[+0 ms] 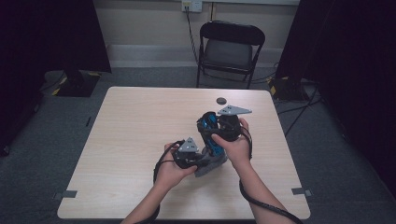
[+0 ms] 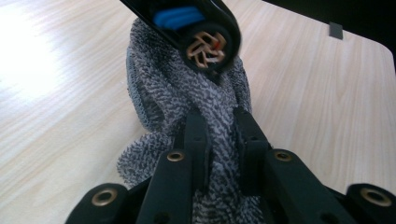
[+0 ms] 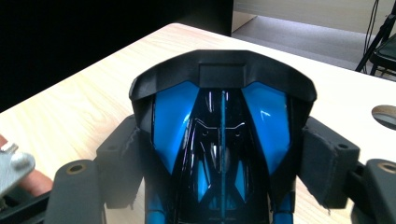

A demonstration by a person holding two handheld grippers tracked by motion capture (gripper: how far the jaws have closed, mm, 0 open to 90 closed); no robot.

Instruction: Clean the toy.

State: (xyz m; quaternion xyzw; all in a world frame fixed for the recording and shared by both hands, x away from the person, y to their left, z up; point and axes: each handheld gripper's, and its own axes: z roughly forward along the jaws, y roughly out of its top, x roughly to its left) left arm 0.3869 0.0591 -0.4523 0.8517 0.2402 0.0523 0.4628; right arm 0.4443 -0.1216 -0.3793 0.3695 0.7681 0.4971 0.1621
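A blue and black toy car (image 3: 219, 116) is held tilted above the table, and my right gripper (image 3: 224, 154) is shut on its two sides. In the high view this right gripper (image 1: 217, 133) sits near the table's middle, with the car (image 1: 207, 125) in its jaws. A grey speckled cloth (image 2: 187, 88) lies bunched against the car's lower end. My left gripper (image 2: 219, 126) is shut on a fold of that cloth, just below a tan-spoked wheel (image 2: 205, 46) of the car. From above, the left gripper (image 1: 201, 161) meets the cloth (image 1: 212, 165) beside the right hand.
The wooden table (image 1: 140, 121) carries a small dark round disc (image 1: 221, 100) near its far edge, also seen as the disc (image 3: 386, 116) at the right. A black folding chair (image 1: 231, 46) stands beyond the table. Grey tape marks (image 1: 69, 193) sit at the near corners.
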